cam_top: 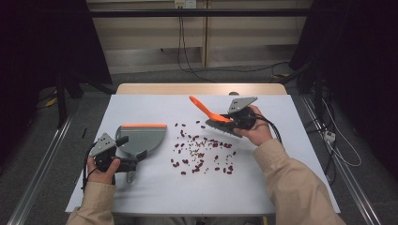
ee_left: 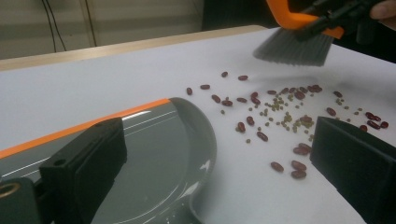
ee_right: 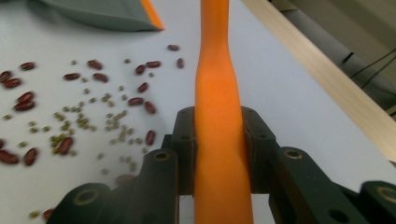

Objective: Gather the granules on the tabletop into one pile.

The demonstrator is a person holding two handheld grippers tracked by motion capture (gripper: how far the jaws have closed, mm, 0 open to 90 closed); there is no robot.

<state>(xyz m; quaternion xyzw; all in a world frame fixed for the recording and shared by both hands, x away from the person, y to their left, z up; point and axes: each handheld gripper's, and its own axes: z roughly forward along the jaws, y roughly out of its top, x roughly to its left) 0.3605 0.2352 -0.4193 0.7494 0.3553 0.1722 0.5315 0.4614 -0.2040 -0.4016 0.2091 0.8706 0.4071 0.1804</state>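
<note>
Right gripper [ee_right: 217,140] is clenched on the orange plastic handle of the grey-bristled brush [cam_top: 212,115], lifted beyond the scattered red beans and green lentils [cam_top: 202,152]. Left gripper [cam_top: 123,164] clamps the grey plastic dustpan [cam_top: 141,138] by its handle (orange lip flat on the table). Advice: keep the bristles low and sweep toward the lip in short strokes.

Scattered beans [cam_top: 202,152] block the table's [cam_top: 263,183] middle; near edge lies open.
</note>
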